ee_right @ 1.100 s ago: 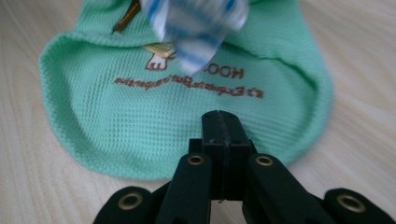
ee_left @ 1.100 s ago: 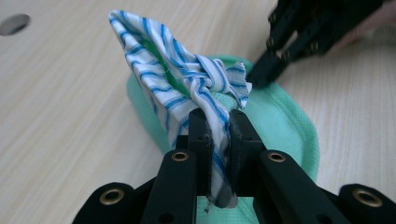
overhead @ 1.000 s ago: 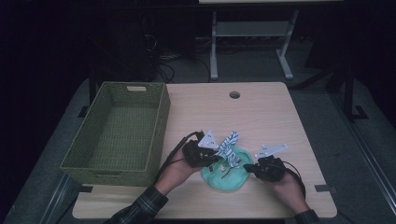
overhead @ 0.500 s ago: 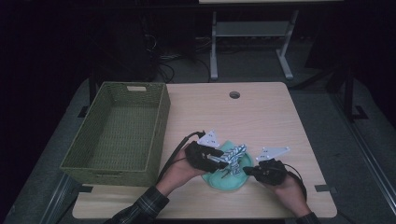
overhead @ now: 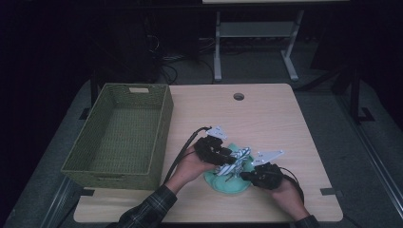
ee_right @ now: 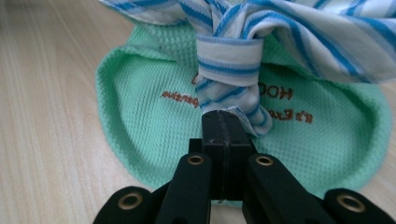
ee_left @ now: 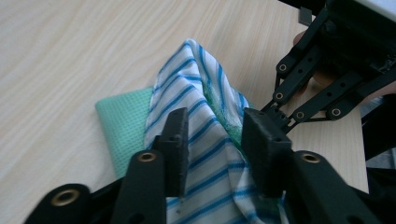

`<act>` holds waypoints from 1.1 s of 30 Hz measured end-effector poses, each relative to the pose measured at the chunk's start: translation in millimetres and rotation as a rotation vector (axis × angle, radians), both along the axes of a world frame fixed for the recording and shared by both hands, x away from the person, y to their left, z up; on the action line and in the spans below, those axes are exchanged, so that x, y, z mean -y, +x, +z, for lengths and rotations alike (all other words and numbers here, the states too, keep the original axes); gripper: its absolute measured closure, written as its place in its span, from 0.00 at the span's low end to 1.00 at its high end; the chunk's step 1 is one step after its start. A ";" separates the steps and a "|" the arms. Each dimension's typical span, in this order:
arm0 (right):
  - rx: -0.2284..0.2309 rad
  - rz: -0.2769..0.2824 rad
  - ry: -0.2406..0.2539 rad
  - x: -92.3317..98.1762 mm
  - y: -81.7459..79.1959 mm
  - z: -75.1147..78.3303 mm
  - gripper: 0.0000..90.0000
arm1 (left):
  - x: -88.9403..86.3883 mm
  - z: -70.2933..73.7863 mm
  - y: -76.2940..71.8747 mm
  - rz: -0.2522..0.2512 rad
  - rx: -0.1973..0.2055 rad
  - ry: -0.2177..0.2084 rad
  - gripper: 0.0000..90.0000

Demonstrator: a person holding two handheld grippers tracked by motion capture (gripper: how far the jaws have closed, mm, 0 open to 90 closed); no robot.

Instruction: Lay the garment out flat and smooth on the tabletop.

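Right tongs (ee_right: 223, 122) clamped tight, jaws together, on a twisted end of striped cloth (ee_right: 243, 56); pinch sits low, just above green cloth (ee_right: 140, 116). Left tongs (ee_left: 212, 135) apart w/ striped cloth (ee_left: 205, 121) bunched between the pads, jaws just been closing in a bit, fabric brushing both inner faces but not squeezed flat. Seen from high view: left tongs (overhead: 227, 156) and right tongs (overhead: 248, 175) close together, pointed at each other across the bundle.

Striped cloth: white w/ blue stripes, gathered into a ridge, lifted off and draped over green cloth. Green cloth (overhead: 223, 183): mint waffle weave, rounded edge, brown lettering on it, lying flat on desk (overhead: 266, 118) near front edge, right of centre.

Left hand (overhead: 190, 166) w/ plaid sleeve (overhead: 147, 211) reaching in from bottom; right hand (overhead: 285, 192) beside it. Cables trailing from both.

Wicker basket (overhead: 73, 164), olive green, on desk's left side, well apart from cloths. Round hole (overhead: 238, 96) at desk's far edge.
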State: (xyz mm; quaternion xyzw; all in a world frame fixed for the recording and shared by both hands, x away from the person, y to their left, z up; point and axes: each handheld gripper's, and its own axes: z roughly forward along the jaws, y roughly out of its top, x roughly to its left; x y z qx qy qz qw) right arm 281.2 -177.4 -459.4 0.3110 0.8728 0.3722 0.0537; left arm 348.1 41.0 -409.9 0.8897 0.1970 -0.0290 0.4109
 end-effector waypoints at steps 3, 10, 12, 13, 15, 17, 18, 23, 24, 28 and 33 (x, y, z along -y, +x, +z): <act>0.002 0.000 0.000 -2.5 2.7 -0.7 1.00 | 2.8 -5.1 1.7 -0.017 -0.011 0.019 0.79; 0.018 -0.009 0.024 -6.4 10.4 0.8 1.00 | -0.9 -1.3 -0.1 -0.026 -0.018 0.011 0.99; 0.025 -0.011 0.040 -8.3 14.0 2.6 1.00 | -4.5 5.5 -0.7 -0.026 -0.005 -0.015 0.99; 0.026 -0.014 0.050 -9.3 16.0 3.4 1.00 | -6.2 9.3 -1.7 -0.021 -0.003 -0.025 0.99; 0.031 -0.011 0.073 -11.6 21.6 4.1 1.00 | -8.5 15.2 -3.1 -0.014 0.005 -0.046 0.99; 0.025 -0.016 0.083 -15.5 27.2 3.4 1.00 | -9.8 16.3 -3.2 -0.014 0.010 -0.050 0.99; 0.025 -0.013 0.081 -17.2 29.8 2.1 1.00 | -9.6 14.8 -3.0 -0.013 0.008 -0.046 0.99; 0.005 -0.029 0.043 -11.3 29.3 -4.1 1.00 | -3.0 3.5 -5.3 -0.007 -0.003 -0.043 0.99; 0.011 -0.039 0.031 -6.8 28.0 -3.5 1.00 | -1.3 2.4 -6.5 -0.011 0.000 -0.039 0.99; 0.030 -0.112 0.019 20.9 27.1 1.4 1.00 | 6.3 -3.1 -10.6 -0.012 0.009 -0.030 0.99; 0.057 -0.186 0.038 48.9 30.2 7.6 1.00 | 15.9 -13.5 -15.8 -0.033 0.004 -0.005 0.99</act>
